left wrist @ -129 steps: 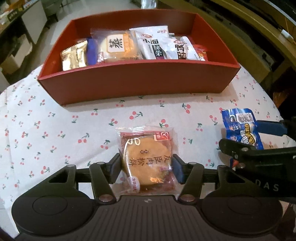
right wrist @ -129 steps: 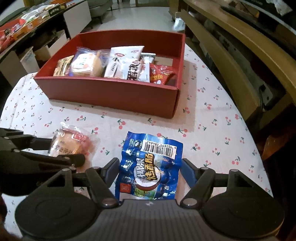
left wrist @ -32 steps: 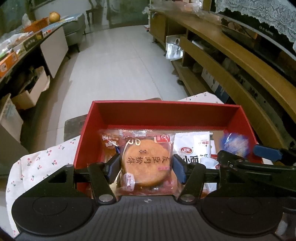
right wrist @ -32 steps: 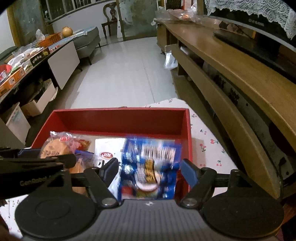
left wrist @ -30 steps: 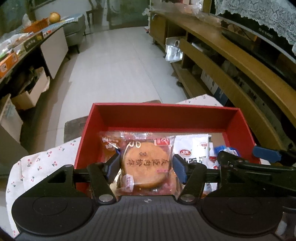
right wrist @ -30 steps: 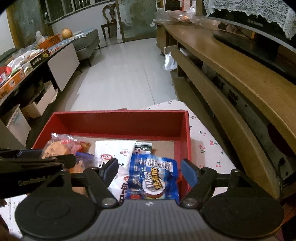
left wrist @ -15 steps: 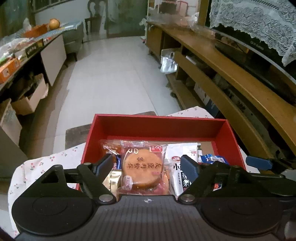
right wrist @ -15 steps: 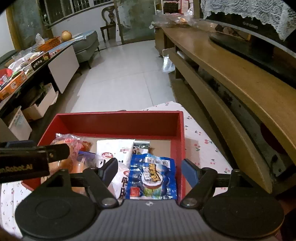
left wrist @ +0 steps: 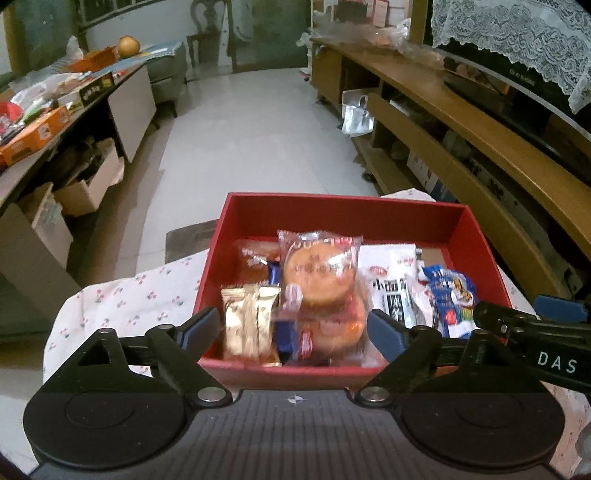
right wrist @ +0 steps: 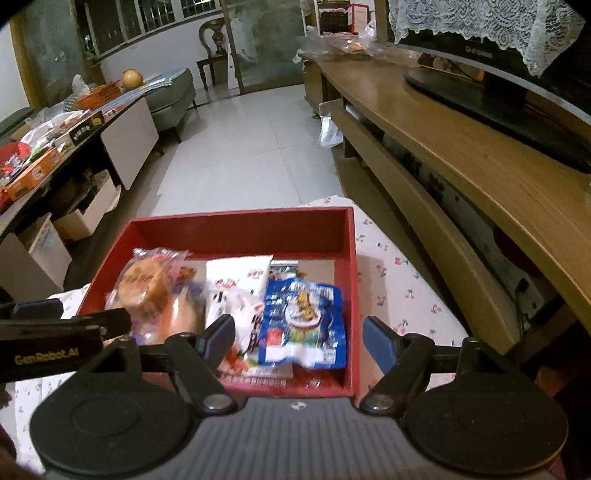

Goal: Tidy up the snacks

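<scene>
Lighting: dim, warm indoor light throughout; daylight is admitted weakly through the far windows in the right wrist view. Pale glare is spread across the tiled floor. Blur: the snack packets in the red box are smeared (printing largely unreadable); the blue packet is likewise softened. Distortion: strong fisheye bowing is seen along the wooden shelf; corners are vignetted to black. Shadow is gathered under the side cabinet.
</scene>
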A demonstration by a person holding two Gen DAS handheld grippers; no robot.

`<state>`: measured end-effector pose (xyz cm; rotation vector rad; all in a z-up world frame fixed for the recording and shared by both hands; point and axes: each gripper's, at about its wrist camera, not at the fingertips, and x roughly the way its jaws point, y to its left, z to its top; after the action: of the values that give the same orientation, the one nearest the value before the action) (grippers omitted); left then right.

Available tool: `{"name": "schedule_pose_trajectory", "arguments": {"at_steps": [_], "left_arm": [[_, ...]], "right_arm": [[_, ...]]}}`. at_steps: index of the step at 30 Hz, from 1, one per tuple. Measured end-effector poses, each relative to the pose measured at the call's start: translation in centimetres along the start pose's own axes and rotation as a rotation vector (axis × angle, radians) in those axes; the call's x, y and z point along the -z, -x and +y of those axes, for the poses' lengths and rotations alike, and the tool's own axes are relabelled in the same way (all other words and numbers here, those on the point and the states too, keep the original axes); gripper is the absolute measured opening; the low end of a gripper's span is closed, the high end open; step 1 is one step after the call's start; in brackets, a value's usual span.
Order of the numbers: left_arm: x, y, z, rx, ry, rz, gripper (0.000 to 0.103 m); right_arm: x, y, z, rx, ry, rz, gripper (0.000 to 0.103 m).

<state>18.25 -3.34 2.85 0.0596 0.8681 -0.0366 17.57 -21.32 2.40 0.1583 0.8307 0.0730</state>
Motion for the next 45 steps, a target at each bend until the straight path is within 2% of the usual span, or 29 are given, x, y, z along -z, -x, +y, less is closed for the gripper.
{"name": "schedule_pose_trajectory", "arguments": {"at_steps": [15,24,27,34,45], "left_arm": [[4.1,4.0,-0.6,-0.061,-0.03,-0.075,0.102],[5.9,6.0,-2.0,-0.155,-0.122,-0.127,0.103],[6.4,6.2,-2.3,-0.142,-0.141,-0.124,0.103],[7.5,6.4,-2.0,-0.053,-0.096,-0.075,0.103],[9.4,6.9,-1.7,-0.028,-0.076,-0.037,0.103]], "right_arm": [[4.0,5.1,0.7,-0.007,0.016,-0.044,0.093],[5.6,7.0,0.5,-0.015,0.009,-0.059,0.093],[6.2,7.5,0.5,-0.012,0.012,-0.062,0.093],[7.1,8.2,0.6,-0.015,0.012,-0.063,0.093],[8.8,9.4,0.8,-0.016,0.022,-0.053,0.093]]}}
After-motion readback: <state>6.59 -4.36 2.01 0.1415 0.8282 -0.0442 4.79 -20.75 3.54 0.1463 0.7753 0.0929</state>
